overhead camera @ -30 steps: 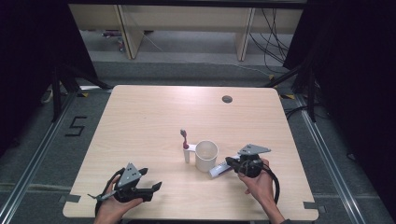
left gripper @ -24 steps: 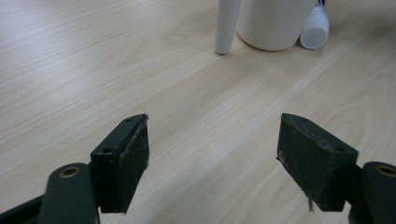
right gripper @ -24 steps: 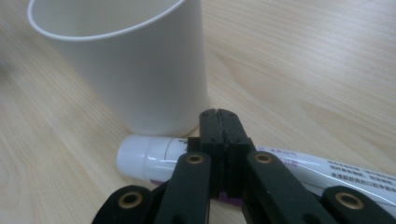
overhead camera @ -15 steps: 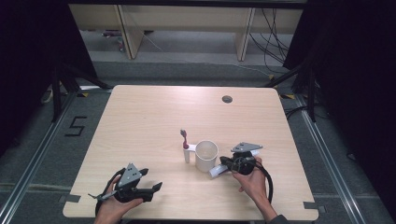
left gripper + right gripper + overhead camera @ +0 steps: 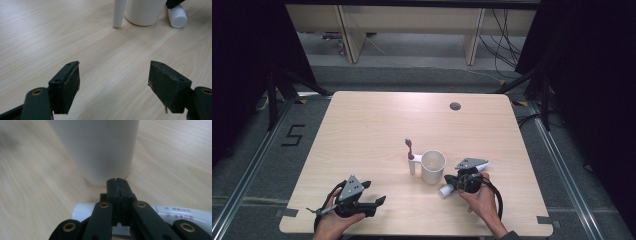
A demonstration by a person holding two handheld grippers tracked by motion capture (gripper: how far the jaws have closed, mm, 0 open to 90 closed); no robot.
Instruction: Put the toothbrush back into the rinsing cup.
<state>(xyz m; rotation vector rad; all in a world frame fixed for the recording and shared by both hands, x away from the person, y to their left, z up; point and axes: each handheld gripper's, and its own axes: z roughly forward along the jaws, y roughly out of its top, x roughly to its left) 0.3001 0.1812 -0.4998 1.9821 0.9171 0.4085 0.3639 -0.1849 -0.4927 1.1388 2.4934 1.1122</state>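
Two grippers sit low in the high view, both at the near edge of the table point(image 5: 362, 125). Left gripper point(image 5: 373, 193), lower left of frame, is held in the left hand point(image 5: 332, 222); its jaws stand wide apart w/ nothing between them, just bare wood, as the left gripper view shows. Right gripper point(image 5: 451, 180), lower centre-right, is gripped by the right hand point(image 5: 482, 200); in the right gripper view its jaws are pressed fully together, tips just short of the white cup point(image 5: 100, 147). Under those jaws lies a white tube point(image 5: 180, 213) w/ small pink print, lying flat on the table; jaws look closed above it rather than on it, but can't tell for sure.

Cup stands upright approx. mid-frame in the high view, slightly below centre. Just beside it, to its left, a white toothbrush point(image 5: 411, 157) w/ a reddish head stands upright, leaning toward frame top. Tube's white cap end point(image 5: 177, 17) shows at the upper right of the left gripper view, touching the table beside the cup's base.
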